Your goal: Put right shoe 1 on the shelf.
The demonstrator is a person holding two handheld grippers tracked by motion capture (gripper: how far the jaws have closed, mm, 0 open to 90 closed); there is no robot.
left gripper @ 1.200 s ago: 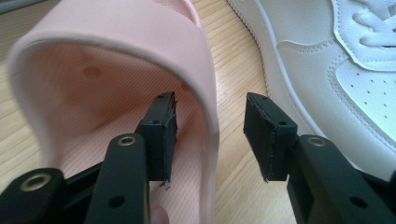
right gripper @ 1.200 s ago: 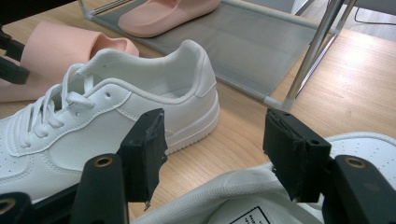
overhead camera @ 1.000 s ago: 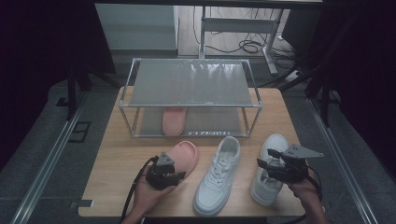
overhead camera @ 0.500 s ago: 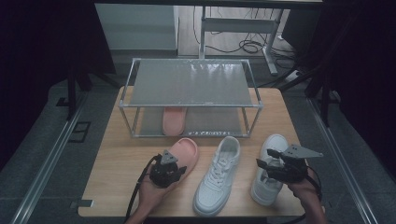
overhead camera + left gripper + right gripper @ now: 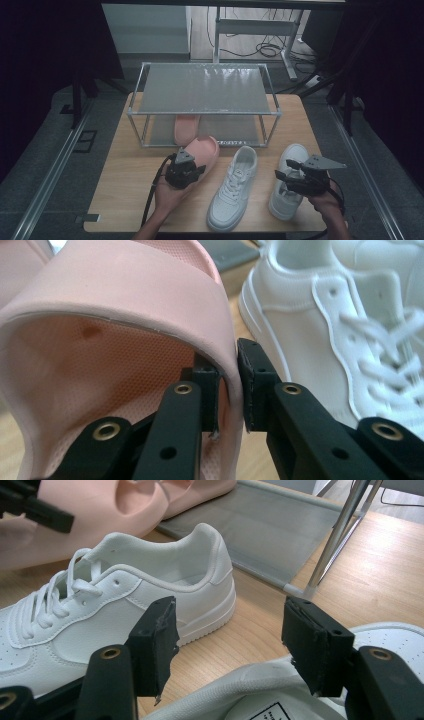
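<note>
Left gripper view: our left tool (image 5: pixel 227 385), jaws just closed, pinches the pink slipper's (image 5: pixel 125 295) strap just above the tabletop (image 5: pixel 125 200). Such a thin bite could slip. Our right tool (image 5: pixel 227 645) hangs spread over a white sneaker (image 5: pixel 280 700).

Your left gripper (image 5: pixel 186 167) covers the heel end of the pink slipper (image 5: pixel 204 151). At twelve o'clock, the rack (image 5: pixel 205 88) hides most of the second pink slipper (image 5: pixel 186 128). Your right gripper (image 5: pixel 295 181) covers part of the right-hand white sneaker (image 5: pixel 289 172).
</note>
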